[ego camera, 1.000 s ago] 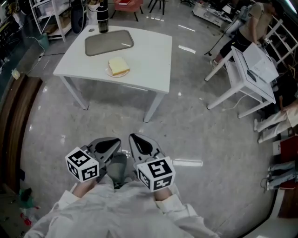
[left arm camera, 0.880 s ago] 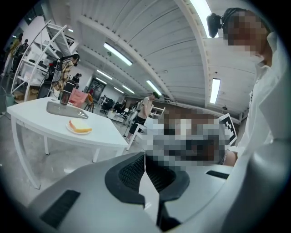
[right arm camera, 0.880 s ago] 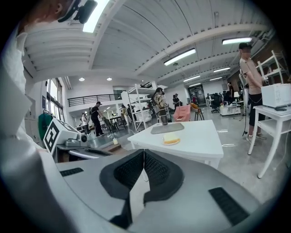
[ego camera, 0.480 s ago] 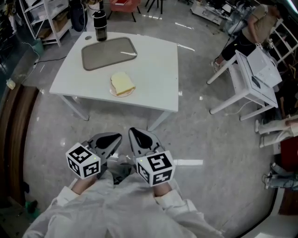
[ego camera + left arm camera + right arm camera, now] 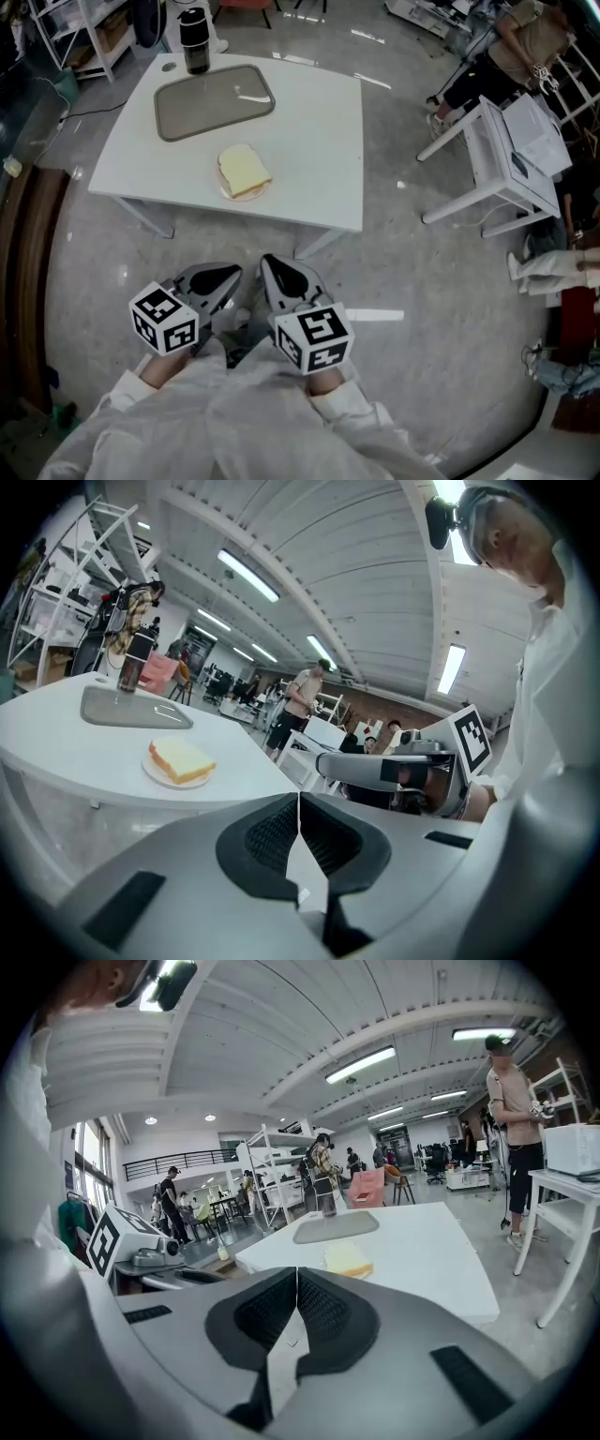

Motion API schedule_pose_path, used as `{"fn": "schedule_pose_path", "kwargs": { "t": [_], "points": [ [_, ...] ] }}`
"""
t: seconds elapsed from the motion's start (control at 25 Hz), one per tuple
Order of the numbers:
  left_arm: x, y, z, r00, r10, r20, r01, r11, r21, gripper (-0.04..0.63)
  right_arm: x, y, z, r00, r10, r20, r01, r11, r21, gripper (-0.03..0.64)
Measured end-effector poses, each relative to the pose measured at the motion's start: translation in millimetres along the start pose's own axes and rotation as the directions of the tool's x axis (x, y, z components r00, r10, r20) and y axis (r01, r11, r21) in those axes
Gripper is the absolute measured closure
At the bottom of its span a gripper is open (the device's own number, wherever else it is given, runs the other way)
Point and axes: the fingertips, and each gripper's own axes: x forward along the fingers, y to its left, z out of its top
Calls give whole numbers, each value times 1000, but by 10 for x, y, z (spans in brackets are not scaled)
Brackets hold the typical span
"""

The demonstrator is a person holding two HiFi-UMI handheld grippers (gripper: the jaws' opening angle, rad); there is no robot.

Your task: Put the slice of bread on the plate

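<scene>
A slice of bread point(image 5: 244, 171) lies on a small white plate point(image 5: 227, 190) near the front edge of a white table point(image 5: 309, 141). The bread point(image 5: 182, 758) on its plate point(image 5: 161, 776) also shows in the left gripper view, and the bread point(image 5: 348, 1259) in the right gripper view. My left gripper point(image 5: 221, 275) and right gripper point(image 5: 274, 275) are held close to my body, over the floor, well short of the table. Both are shut with nothing between their jaws.
A grey tray point(image 5: 214, 97) and a dark bottle point(image 5: 194, 40) stand at the table's far side. A second white table point(image 5: 506, 155) with papers is to the right, a person point(image 5: 506, 47) beyond it. White shelving point(image 5: 80, 33) stands at the far left.
The table with the bread has come nearer and lower in the head view. Both grippers stay shut, close to my body.
</scene>
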Motion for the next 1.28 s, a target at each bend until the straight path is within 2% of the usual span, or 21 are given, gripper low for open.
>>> {"fn": "schedule_pose_path", "kwargs": {
  "t": [0.16, 0.36, 0.6, 0.96, 1.28],
  "points": [
    [74, 196, 77, 1000, 23, 9, -23, 1000, -18, 583, 233, -93, 57, 1000, 21, -17, -21, 1000, -10, 601],
    [237, 452, 256, 999, 45, 26, -44, 998, -45, 583, 574, -222, 191, 995, 97, -33, -95, 995, 38, 601],
    [444, 840, 529, 996, 83, 42, -80, 994, -70, 583, 1006, -474, 424, 986, 153, -58, -152, 988, 26, 601],
    [799, 1399, 935, 983, 167, 71, -157, 979, -128, 583, 1537, -826, 643, 960, 245, -133, -247, 969, 5, 601],
    [968, 1631, 931, 971, 230, 70, -212, 957, -200, 583, 1740, -1128, 658, 939, 292, -182, -292, 956, 27, 601]
  ]
}}
